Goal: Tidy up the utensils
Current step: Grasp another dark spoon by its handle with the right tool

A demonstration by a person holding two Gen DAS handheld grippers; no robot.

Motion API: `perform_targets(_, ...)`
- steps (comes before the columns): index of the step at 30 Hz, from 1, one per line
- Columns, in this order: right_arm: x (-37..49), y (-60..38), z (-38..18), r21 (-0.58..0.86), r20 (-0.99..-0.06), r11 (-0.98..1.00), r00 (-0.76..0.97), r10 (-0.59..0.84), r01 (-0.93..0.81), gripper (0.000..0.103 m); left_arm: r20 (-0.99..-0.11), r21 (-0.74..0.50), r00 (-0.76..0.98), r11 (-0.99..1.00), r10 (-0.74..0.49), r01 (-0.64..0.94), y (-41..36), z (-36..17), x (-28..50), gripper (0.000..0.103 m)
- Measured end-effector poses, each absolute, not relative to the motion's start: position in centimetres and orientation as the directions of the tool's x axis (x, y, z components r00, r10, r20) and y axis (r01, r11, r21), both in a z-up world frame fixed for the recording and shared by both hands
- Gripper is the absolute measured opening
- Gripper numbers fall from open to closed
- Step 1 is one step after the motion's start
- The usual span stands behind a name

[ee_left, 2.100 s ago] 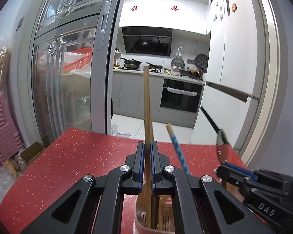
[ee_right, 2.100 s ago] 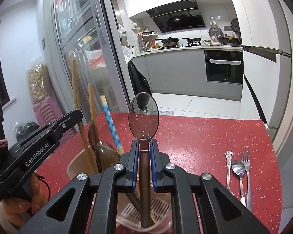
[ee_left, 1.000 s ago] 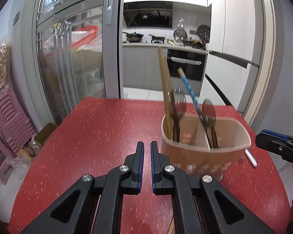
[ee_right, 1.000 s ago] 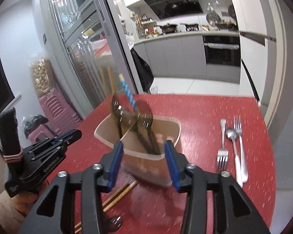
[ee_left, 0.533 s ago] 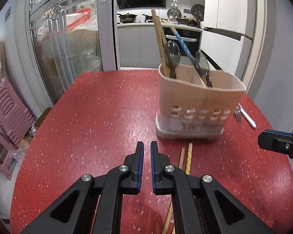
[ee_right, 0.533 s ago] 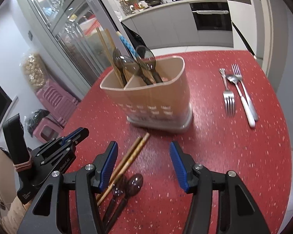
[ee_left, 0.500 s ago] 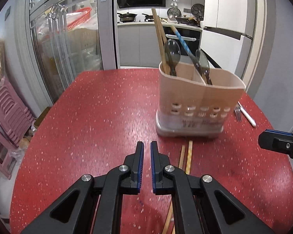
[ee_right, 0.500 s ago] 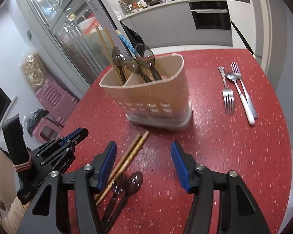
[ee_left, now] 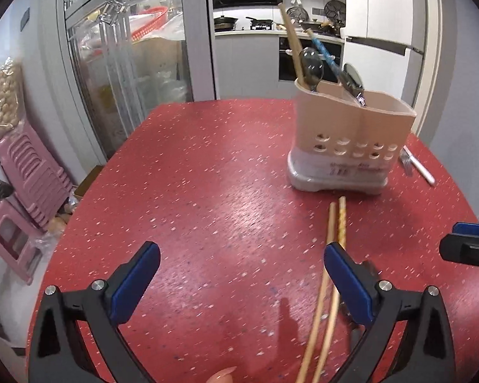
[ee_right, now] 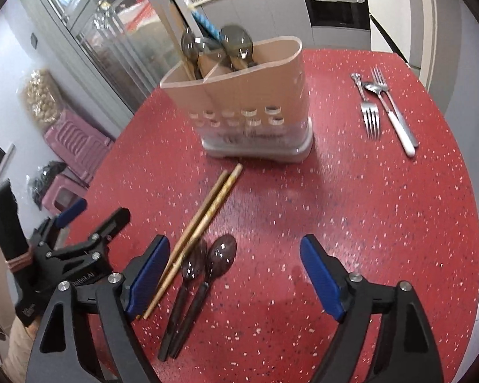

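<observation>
A beige utensil holder (ee_left: pixel 351 140) (ee_right: pixel 249 95) stands on the red speckled table (ee_left: pixel 207 175) with chopsticks, a blue-patterned stick and dark spoons upright in it. Two wooden chopsticks (ee_left: pixel 335 223) (ee_right: pixel 207 210) lie in front of it, with two dark spoons (ee_right: pixel 204 274) beside them. My left gripper (ee_left: pixel 239 252) hovers low over the table, its jaws opening wide with only bare table between them. The chopsticks pass under its right finger. My right gripper (ee_right: pixel 234 244) is opening above the spoons' bowls and touches nothing.
Two forks (ee_right: pixel 372 111) and a white-handled utensil (ee_right: pixel 399 127) lie at the table's right side. The left gripper (ee_right: pixel 95 215) shows at the right wrist view's lower left. Glass sliding doors and pink stools (ee_left: pixel 25 191) stand left of the table.
Both grippers let go of the chopstick and spoon now standing in the holder, drew back and sank toward the table. The left jaws went from shut to wide open; the right jaws widened.
</observation>
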State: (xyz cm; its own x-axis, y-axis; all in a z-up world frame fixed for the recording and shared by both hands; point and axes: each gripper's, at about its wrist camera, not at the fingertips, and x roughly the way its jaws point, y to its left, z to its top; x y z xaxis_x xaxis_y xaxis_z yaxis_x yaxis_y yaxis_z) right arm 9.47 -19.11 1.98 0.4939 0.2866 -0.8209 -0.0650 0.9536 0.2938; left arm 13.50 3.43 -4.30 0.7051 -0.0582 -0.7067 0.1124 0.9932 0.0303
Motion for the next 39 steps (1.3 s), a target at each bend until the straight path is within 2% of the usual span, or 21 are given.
perform_targets(6,8.6,-17.0,-0.2,0.252,-0.866,0.964,0.424,0.264,-0.085,0.087,-0.745,0.049,0.665,0.990,-0.050,0.130,4.0,-6.2,13.4,0.103)
perform_targets(15,8.0,-14.3,-2.4,0.134,-0.934,0.988,0.325,0.150,-0.071,0.086,-0.776,0.050,0.629,0.989,-0.048,0.138,5.4,-7.4,12.8,0.103)
perform_targets(20,8.4,-13.4,-3.5,0.115,-0.953,0.992,0.278,0.125,-0.052,0.064,-0.782,0.043,0.621,0.989,-0.055,0.141,5.8,-7.5,12.9,0.103)
perform_targets(21,8.5,-13.2,-3.7,0.118,-0.956,0.992,0.266,0.126,-0.046,0.063,-0.783,0.040,0.619,0.989,-0.058,0.143,5.9,-7.5,12.9,0.103)
perform_targets(27,8.8,-12.0,-4.0,0.100,-0.959,0.994,0.260,0.109,-0.048,0.059,-0.788,0.024,0.612,0.988,-0.074,0.150,6.3,-7.6,12.9,0.103)
perform_targets(33,9.1,-9.6,-4.6,-0.024,-0.967,0.993,0.255,0.007,-0.119,0.056,-0.791,0.009,0.605,0.986,-0.095,0.167,6.2,-7.5,13.3,0.103)
perform_targets(36,9.1,-9.4,-4.5,-0.028,-0.967,0.989,0.256,0.009,-0.143,0.041,-0.796,-0.003,0.594,0.983,-0.112,0.181,5.8,-7.6,13.8,0.103)
perform_targets(38,8.9,-9.6,-4.5,-0.026,-0.968,0.989,0.252,0.012,-0.148,0.023,-0.804,-0.012,0.581,0.981,-0.124,0.193,5.4,-7.6,14.3,0.103)
perform_targets(39,8.9,-9.9,-4.6,-0.027,-0.968,0.988,0.251,0.011,-0.149,0.018,-0.807,-0.017,0.575,0.979,-0.132,0.201,5.2,-7.7,14.4,0.103)
